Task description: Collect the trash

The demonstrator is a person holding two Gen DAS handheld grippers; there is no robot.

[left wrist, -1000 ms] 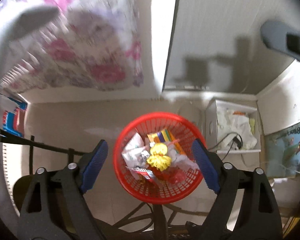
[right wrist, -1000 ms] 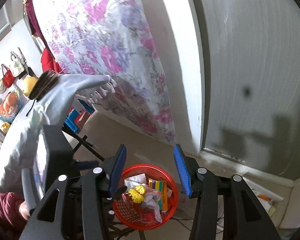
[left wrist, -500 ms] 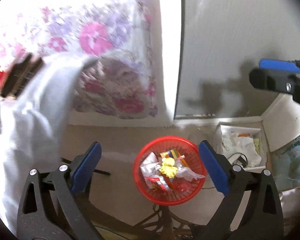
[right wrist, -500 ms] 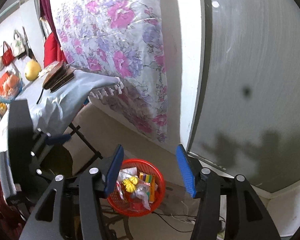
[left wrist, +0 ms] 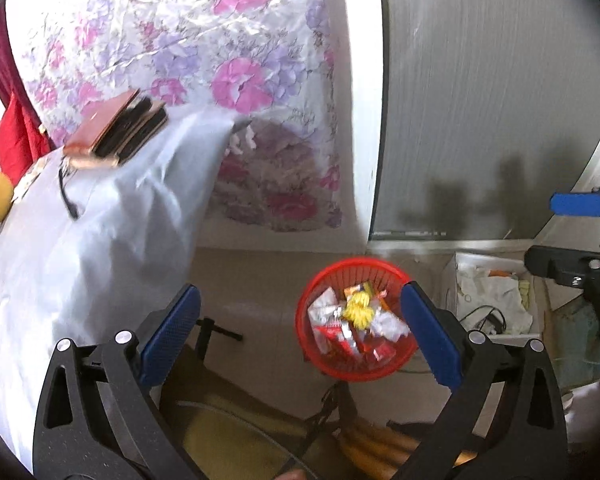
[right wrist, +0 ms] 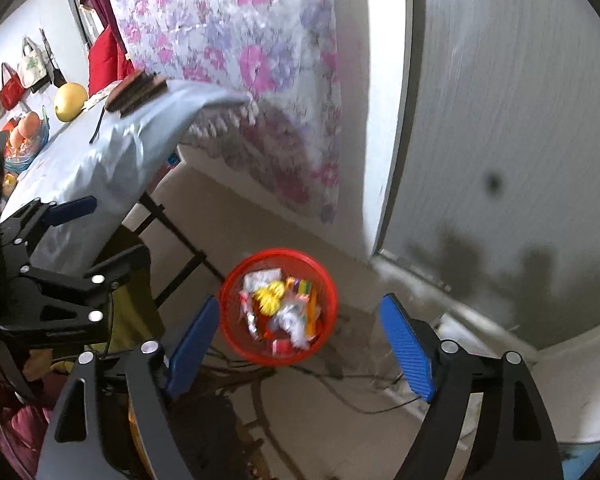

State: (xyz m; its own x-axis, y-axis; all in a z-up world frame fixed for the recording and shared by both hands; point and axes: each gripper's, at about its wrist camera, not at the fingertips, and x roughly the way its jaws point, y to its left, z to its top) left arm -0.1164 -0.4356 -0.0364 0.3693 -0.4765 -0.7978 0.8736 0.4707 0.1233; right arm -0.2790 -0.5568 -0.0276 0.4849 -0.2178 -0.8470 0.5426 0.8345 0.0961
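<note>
Both tongs hang over the floor, pointing steeply down. The left gripper (left wrist: 300,344) stands wide apart with nothing between its blue pads; its jaws have just been spreading and now sit about as wide as they go. The right gripper (right wrist: 300,344) has also just been opening, quickly, and holds nothing either.

Below them the red basket (left wrist: 312,356) stands on the bare floor, apart from both tongs. Trash (left wrist: 358,322) fills it: crumpled wrappers, a yellow tuft on top, some red and striped packets. In the right view the basket sits squarely between the jaws, far beneath them; in the left view it lies toward the right pad.

Open floor runs from the basket to the wall. To the left, the edge of a table under a pale cloth (left wrist: 100,248) overhangs the floor, with dark folding legs below. A flowered sheet (left wrist: 204,40) hangs behind it. To the right of the basket a white box (left wrist: 496,292) of scraps stands against the grey door (left wrist: 480,100), with cables trailing on the floor.
</note>
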